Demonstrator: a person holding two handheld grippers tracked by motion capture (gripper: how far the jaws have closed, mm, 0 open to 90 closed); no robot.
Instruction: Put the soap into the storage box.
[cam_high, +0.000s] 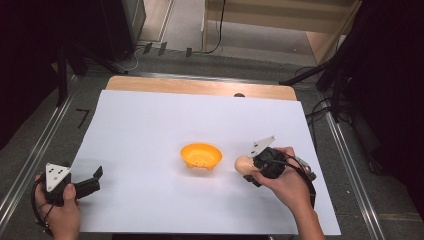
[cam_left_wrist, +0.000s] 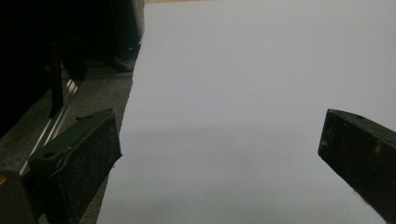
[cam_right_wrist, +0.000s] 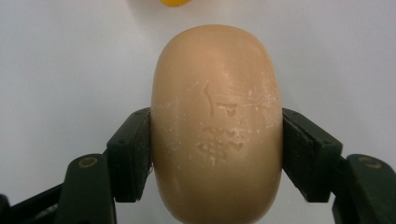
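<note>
1. Left gripper (cam_high: 95, 180): jaws spread wide with nothing between them, positioned near the left edge of the white sheet (cam_high: 150, 125); bare sheet lies ahead of it.
2. Orange bowl (cam_high: 201, 156): round, smooth, glossy; stands at mid-sheet with bare paper all round.
3. Soap bar (cam_right_wrist: 217, 126): tan, oval, matte, embossed marking on its face; sits just right of the bowl, apart from it.
4. Right gripper (cam_right_wrist: 217, 154): both black jaws are pressed against the bar's sides.

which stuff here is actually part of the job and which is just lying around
In the job, as far as it looks:
- soap bar, clamped in the right gripper
- orange bowl, likely where it goes

Idle or background:
- left gripper, open over white paper
- cables on the floor
</note>
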